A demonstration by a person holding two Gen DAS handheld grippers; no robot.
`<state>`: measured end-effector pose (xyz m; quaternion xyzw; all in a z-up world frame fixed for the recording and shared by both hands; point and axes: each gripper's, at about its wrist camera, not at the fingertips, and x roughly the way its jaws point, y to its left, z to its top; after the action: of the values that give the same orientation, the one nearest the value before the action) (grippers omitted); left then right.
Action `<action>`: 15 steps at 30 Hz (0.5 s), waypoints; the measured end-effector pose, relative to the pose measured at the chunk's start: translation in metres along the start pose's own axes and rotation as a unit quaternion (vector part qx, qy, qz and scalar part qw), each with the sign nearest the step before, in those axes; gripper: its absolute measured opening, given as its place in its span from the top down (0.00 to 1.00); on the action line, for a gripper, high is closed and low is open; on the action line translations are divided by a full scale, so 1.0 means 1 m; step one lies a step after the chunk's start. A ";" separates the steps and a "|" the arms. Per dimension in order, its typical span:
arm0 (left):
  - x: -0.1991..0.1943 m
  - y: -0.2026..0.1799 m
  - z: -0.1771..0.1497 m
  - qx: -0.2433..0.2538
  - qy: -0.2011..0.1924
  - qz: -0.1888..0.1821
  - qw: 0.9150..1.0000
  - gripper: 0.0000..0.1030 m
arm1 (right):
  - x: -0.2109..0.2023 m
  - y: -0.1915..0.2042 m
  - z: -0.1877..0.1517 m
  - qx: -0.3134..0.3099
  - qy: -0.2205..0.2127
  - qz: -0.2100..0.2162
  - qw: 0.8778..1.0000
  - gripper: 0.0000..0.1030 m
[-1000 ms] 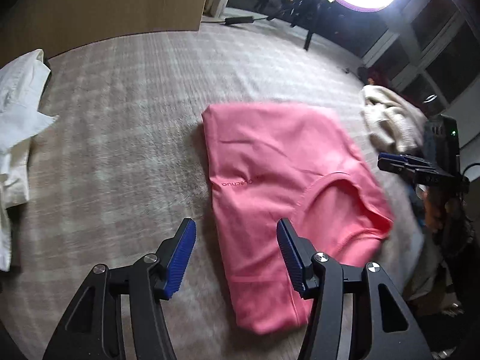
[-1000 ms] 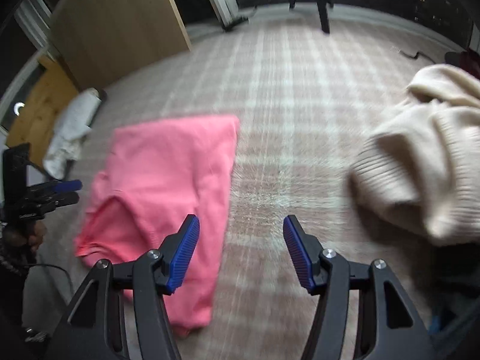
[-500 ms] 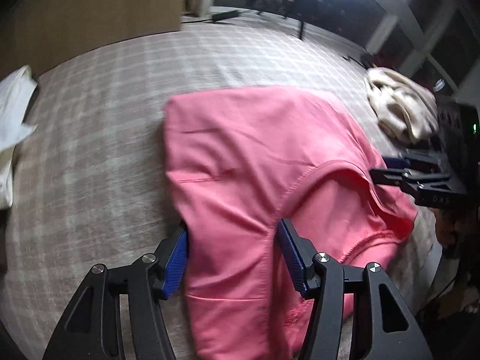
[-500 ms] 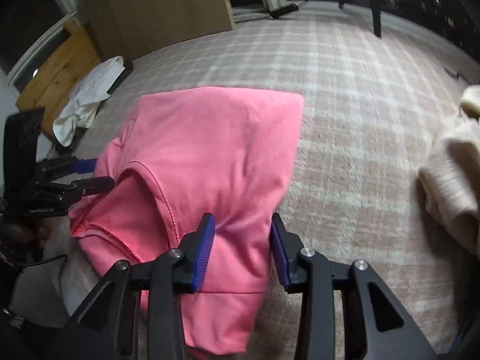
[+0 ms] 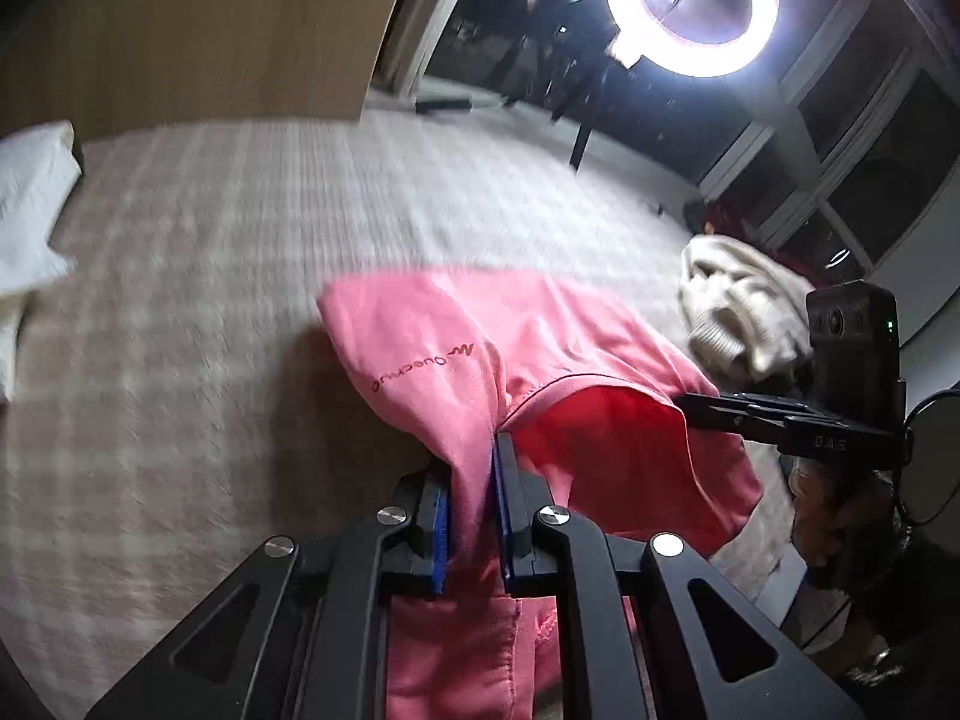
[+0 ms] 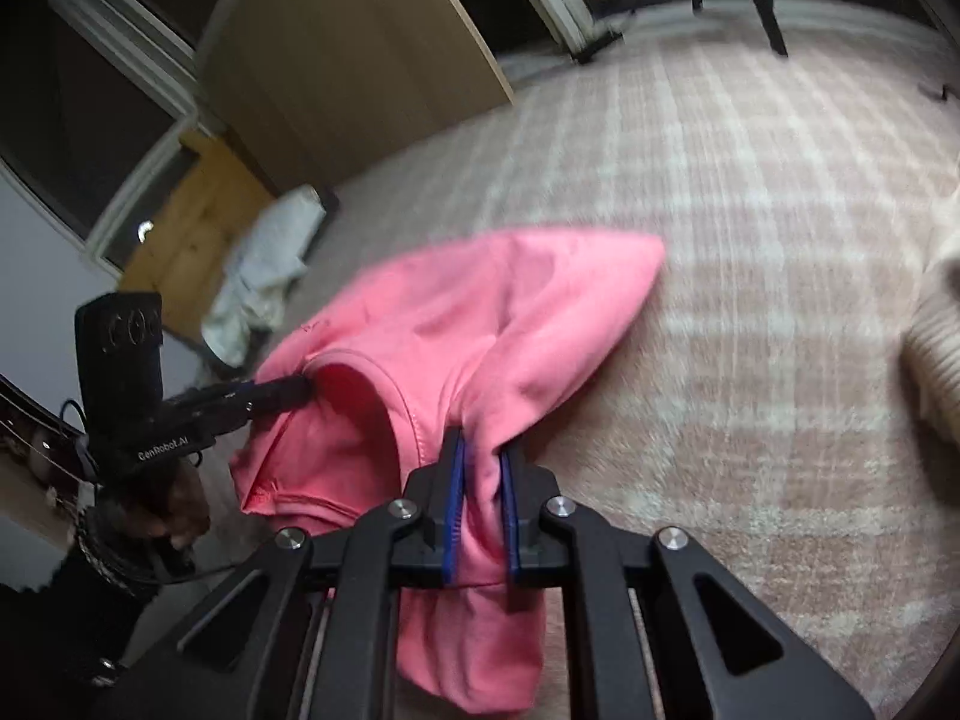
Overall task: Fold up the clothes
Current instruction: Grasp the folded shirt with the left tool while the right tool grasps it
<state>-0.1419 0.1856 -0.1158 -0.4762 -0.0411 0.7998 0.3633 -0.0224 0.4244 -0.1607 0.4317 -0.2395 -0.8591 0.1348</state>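
Checked rug, ring light and wooden panel

A pale checked rug (image 5: 252, 276) covers the floor. Beyond its far edge a lit ring light (image 5: 690, 6) glows before dark windows (image 5: 870, 138), with 1 dark stand leg (image 6: 768, 18) planted near the rug's far edge. A tall wooden panel (image 6: 336, 60) stands past the far-left corner, a lighter wooden cabinet (image 6: 192, 222) beside it.

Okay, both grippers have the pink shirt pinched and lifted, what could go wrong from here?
1. The left gripper and right gripper, whose jaws have just been closing, pinch bunched folds of the pink shirt; a layer might slip out.
2. Its far end still drags on the plaid carpet, so the earlier fold may come undone.
3. The cream sweater lies close and could get snagged.
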 end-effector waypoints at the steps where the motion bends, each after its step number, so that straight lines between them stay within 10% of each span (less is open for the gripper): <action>1: -0.009 0.000 0.003 0.006 -0.008 0.001 1.000 0.89 | -0.004 0.009 0.004 -0.007 -0.009 0.001 1.000 0.90; 15: -0.176 0.116 0.027 0.052 -0.087 -0.003 0.995 0.89 | 0.019 0.212 0.070 -0.109 -0.078 0.032 0.990 0.90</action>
<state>-0.1762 -0.0013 -0.0204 -0.3852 -0.0320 0.8381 0.3848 -0.0848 0.2568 -0.0252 0.3379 -0.1678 -0.9066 0.1888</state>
